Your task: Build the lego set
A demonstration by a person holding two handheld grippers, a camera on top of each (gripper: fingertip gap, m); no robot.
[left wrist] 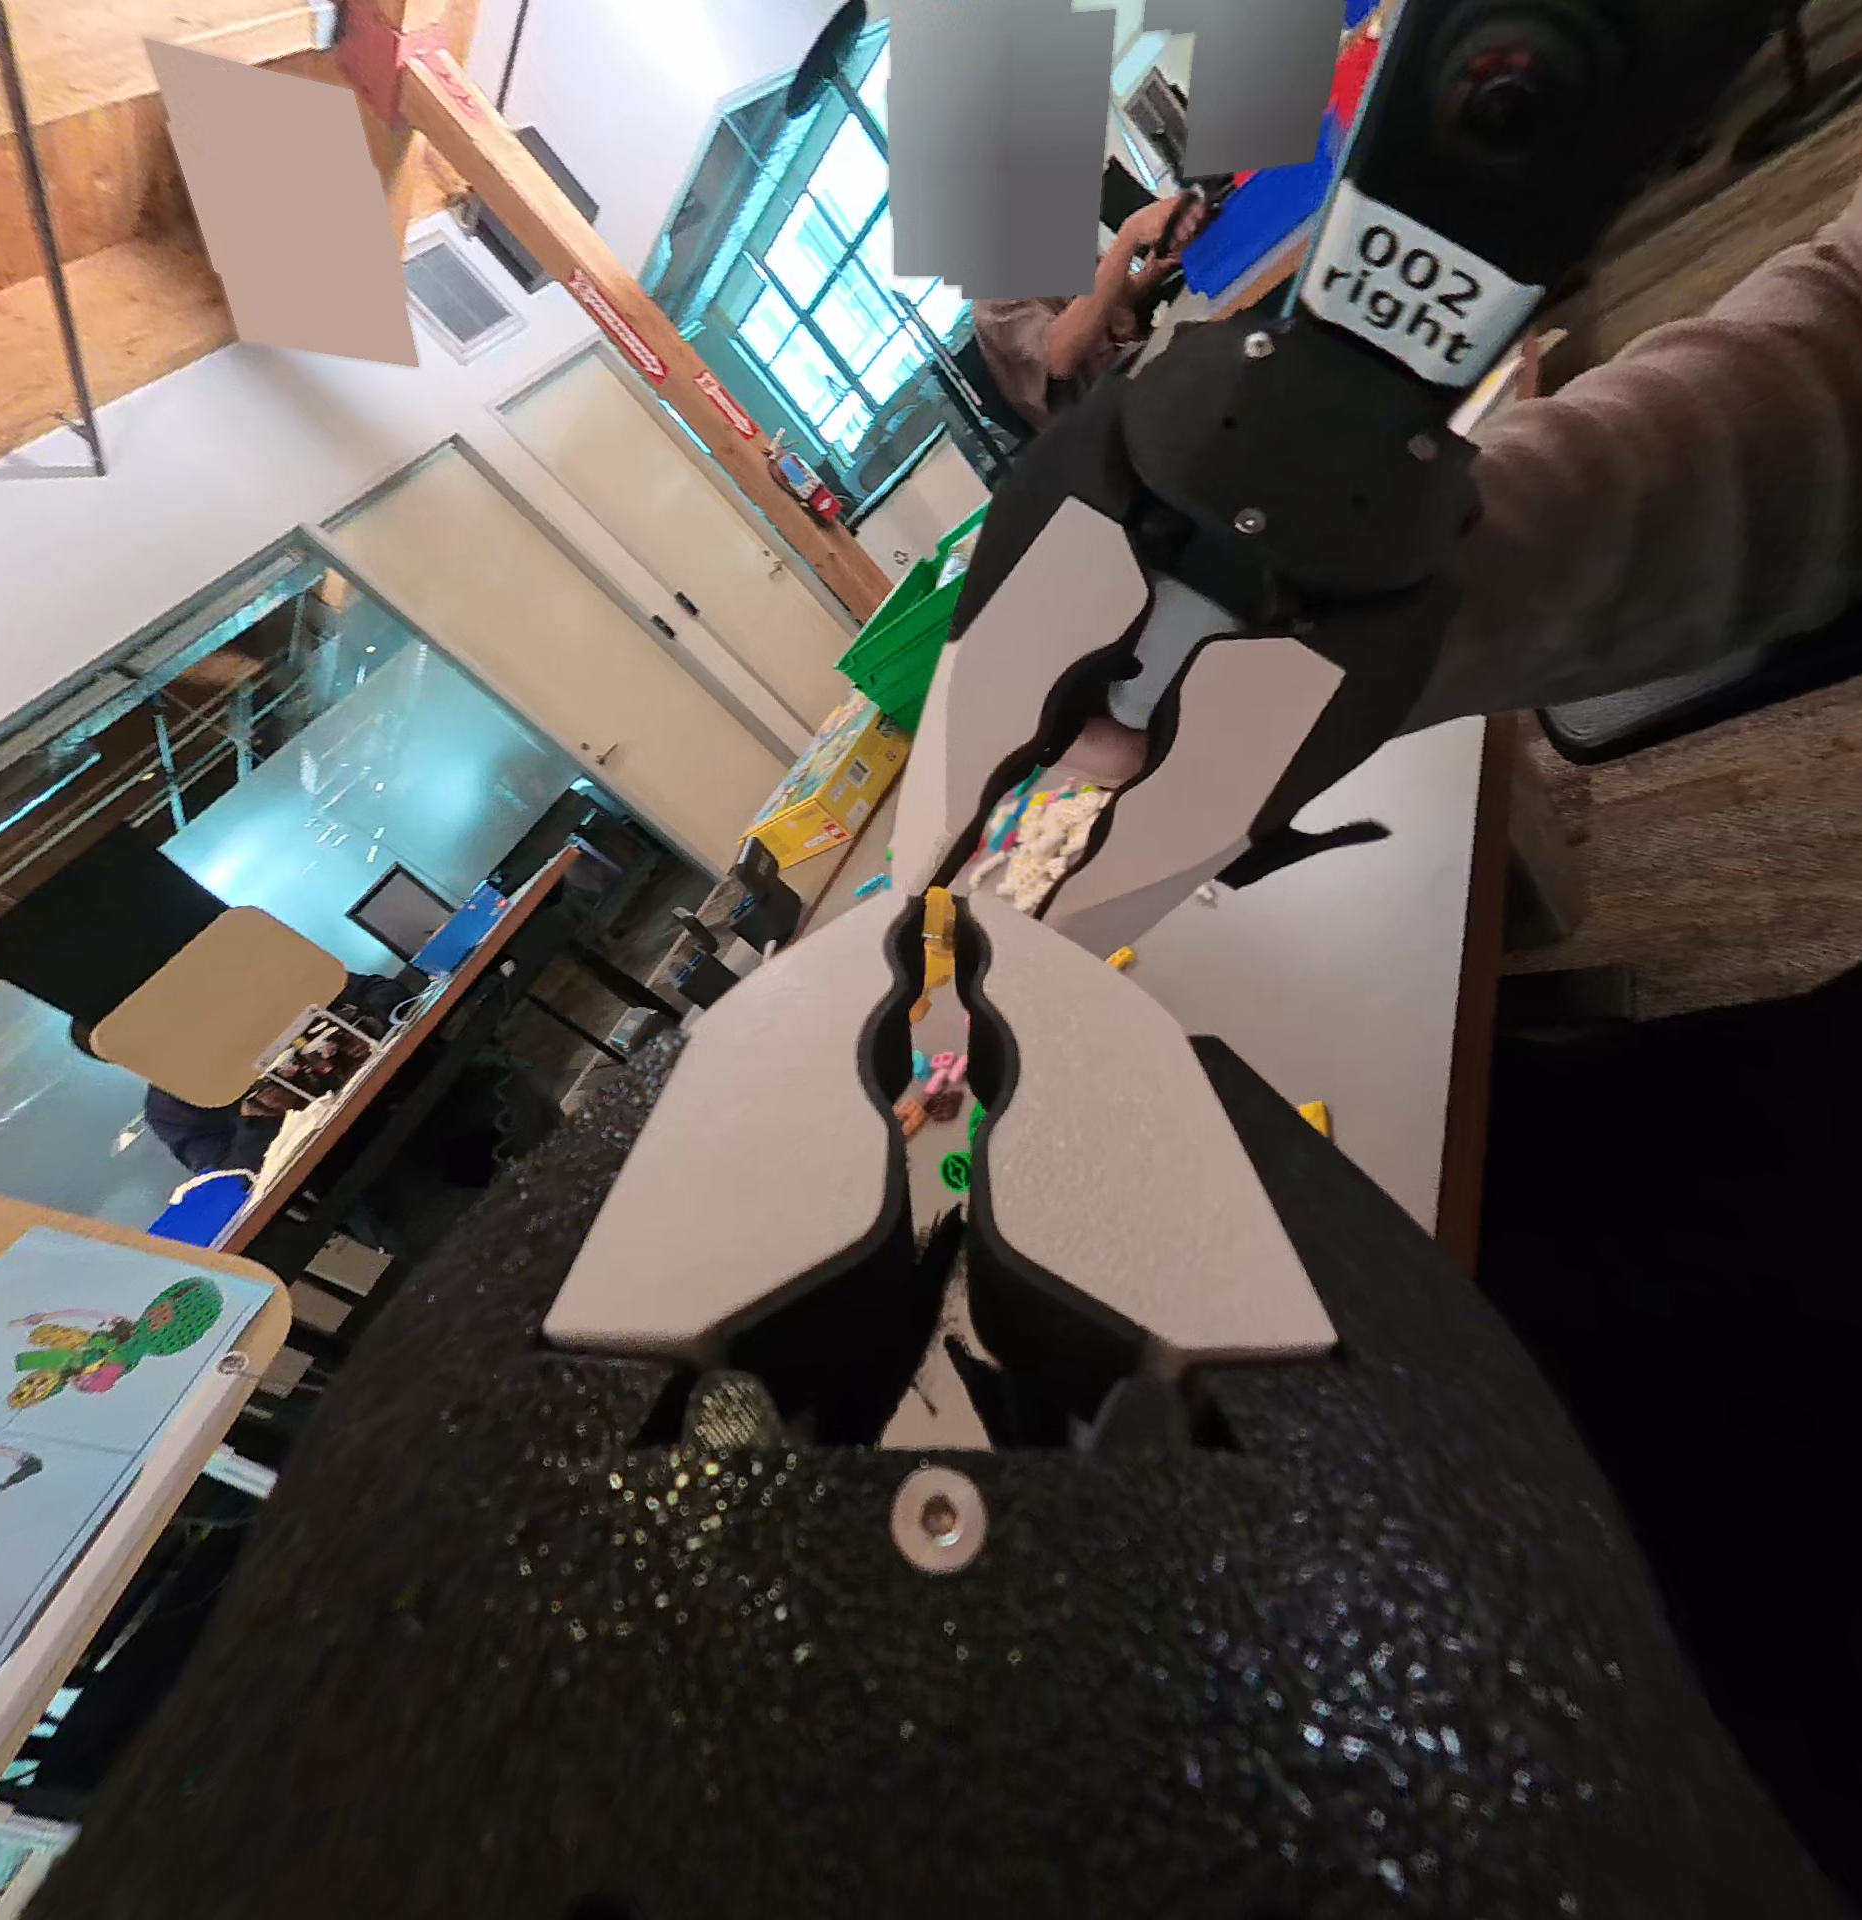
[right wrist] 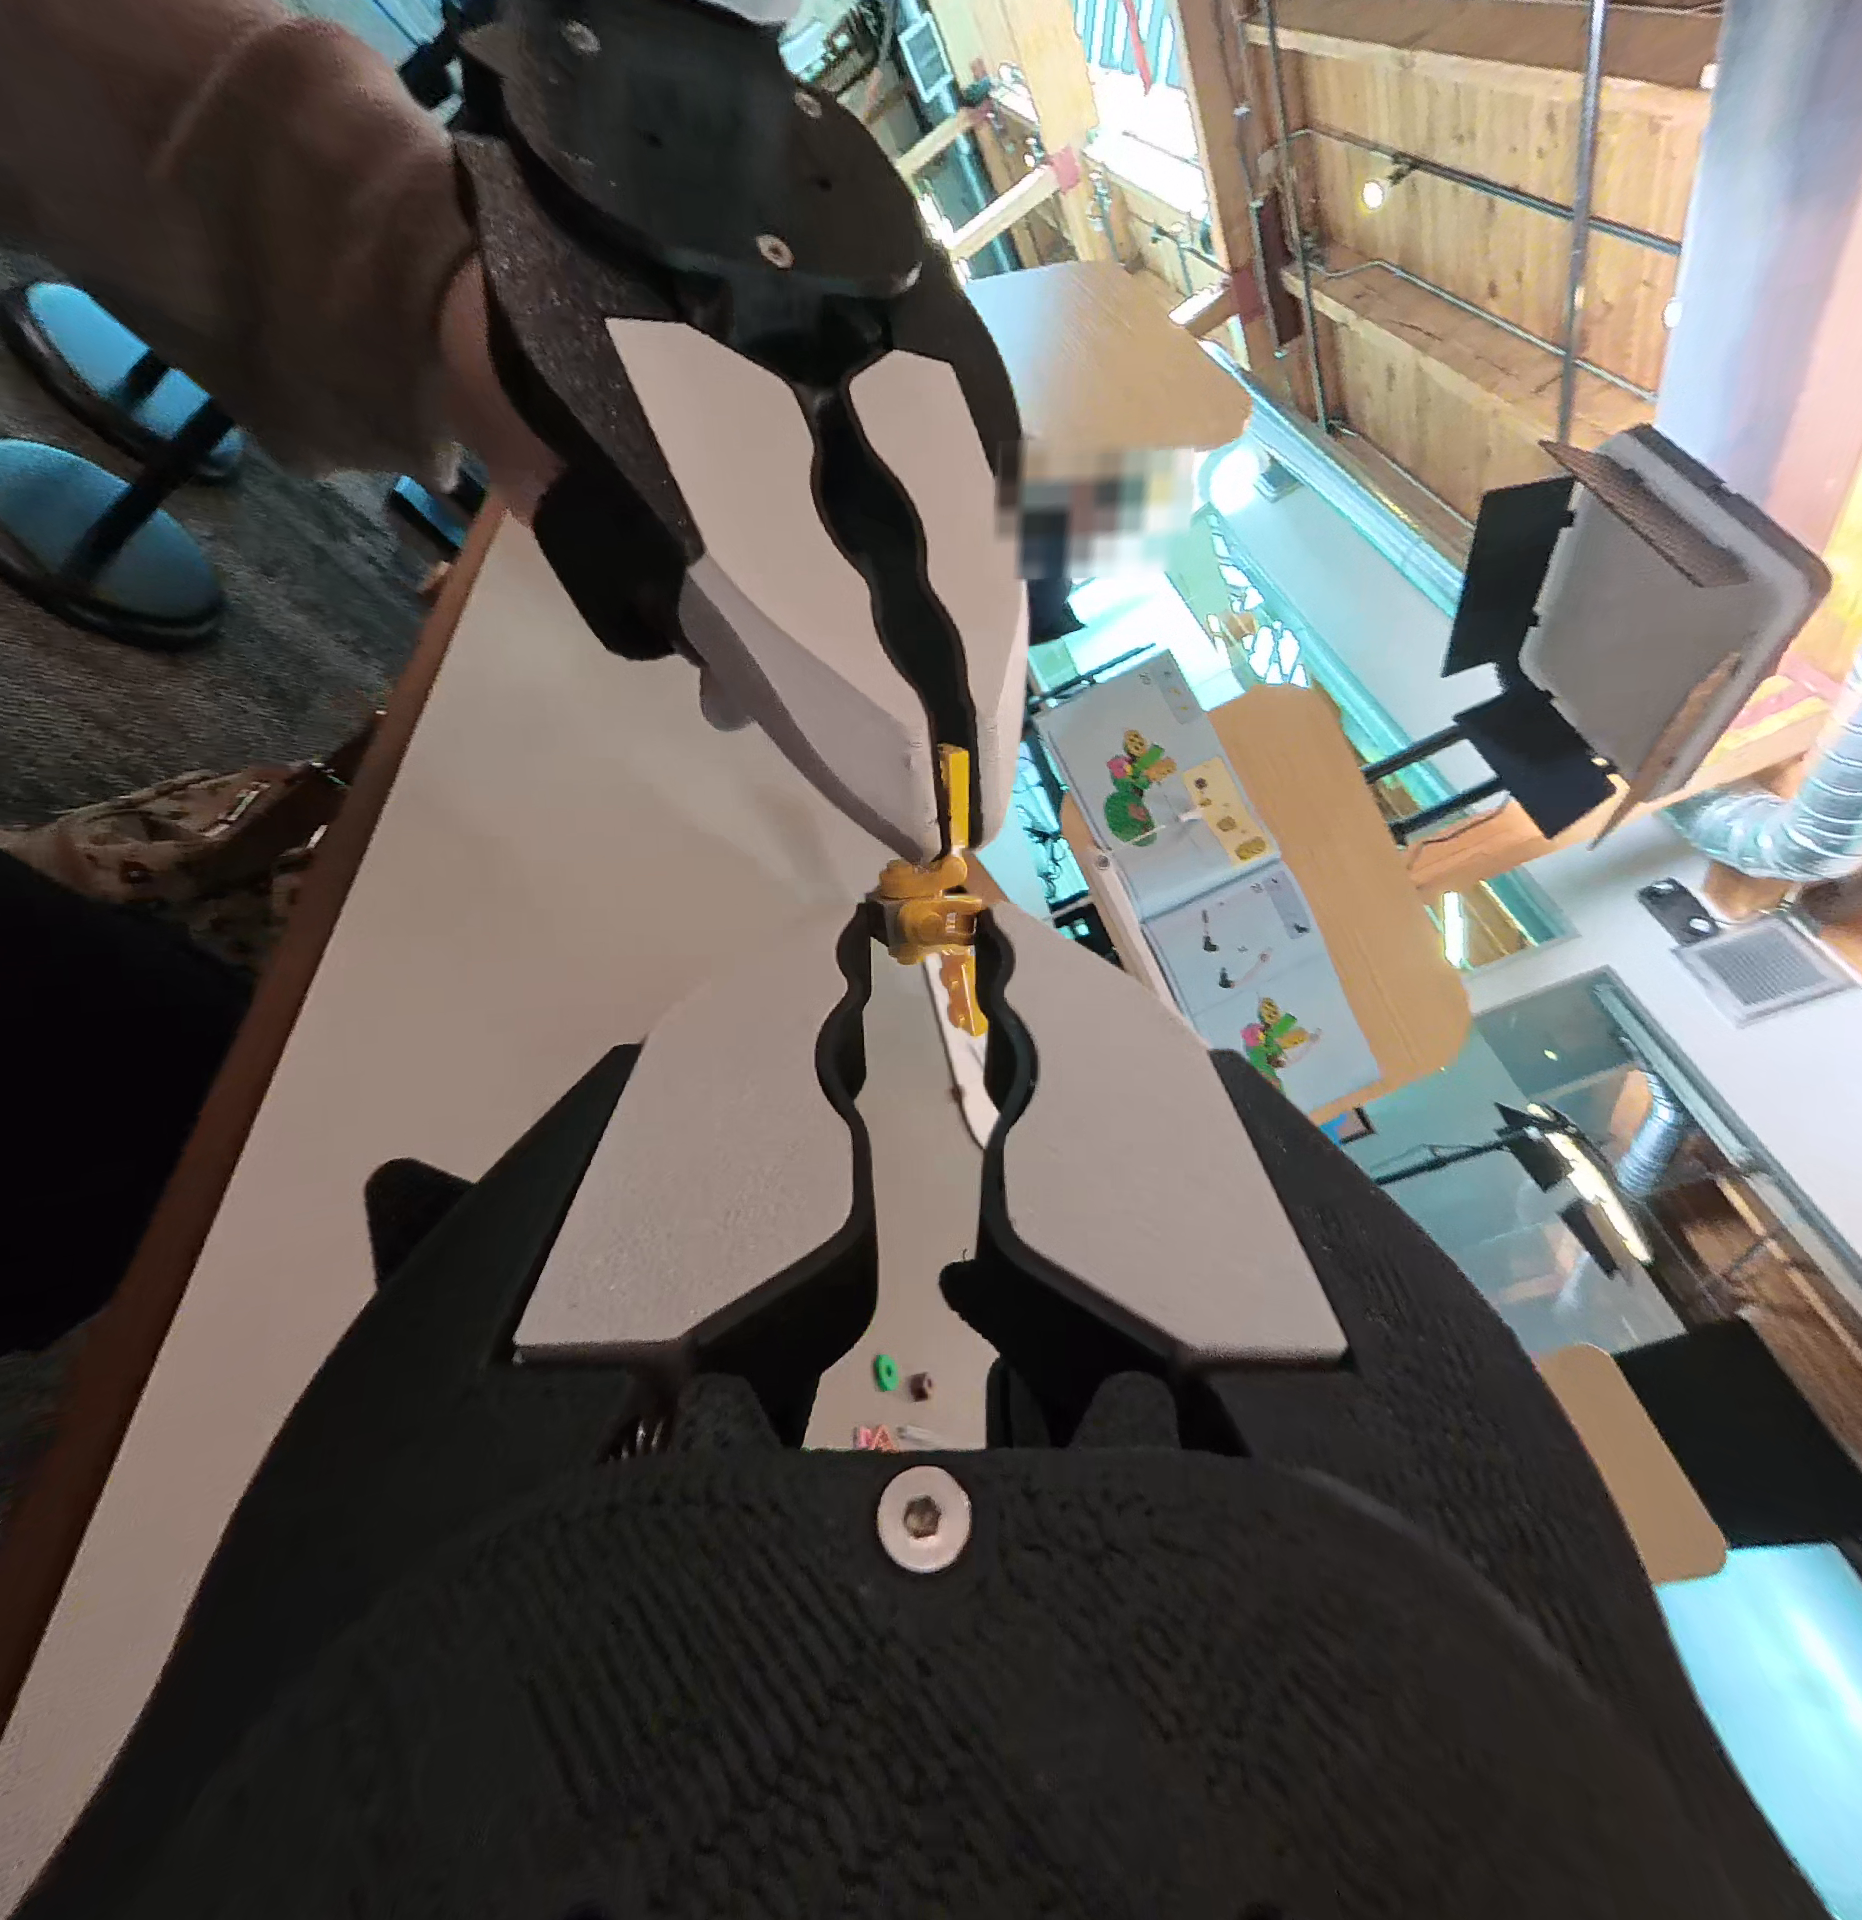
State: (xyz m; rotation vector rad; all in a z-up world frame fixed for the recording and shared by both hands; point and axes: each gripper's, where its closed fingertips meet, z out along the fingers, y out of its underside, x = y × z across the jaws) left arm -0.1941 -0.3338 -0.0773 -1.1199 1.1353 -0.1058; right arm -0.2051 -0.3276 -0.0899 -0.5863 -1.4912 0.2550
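Both grippers are held tip to tip above the white table (right wrist: 553, 831). My left gripper (left wrist: 935, 906) is shut on a thin yellow lego bar (left wrist: 939, 925). In the right wrist view it comes down from the top (right wrist: 953, 831) with the bar (right wrist: 954, 781) between its tips. My right gripper (right wrist: 927, 916) is shut on a yellow lego clip piece (right wrist: 919, 914) with a yellow part hanging behind it (right wrist: 968, 987). The bar's end touches the clip piece. The right gripper also shows in the left wrist view (left wrist: 989, 894), from the upper right.
Loose lego pieces lie on the table: a white pile (left wrist: 1052, 842), pink and orange bits (left wrist: 937, 1081), a green round piece (right wrist: 886, 1371). A yellow box (left wrist: 823, 800) and green bins (left wrist: 906, 623) stand farther off. An instruction booklet (right wrist: 1218, 883) lies beyond the grippers. The tips of both grippers are at nearly the same place.
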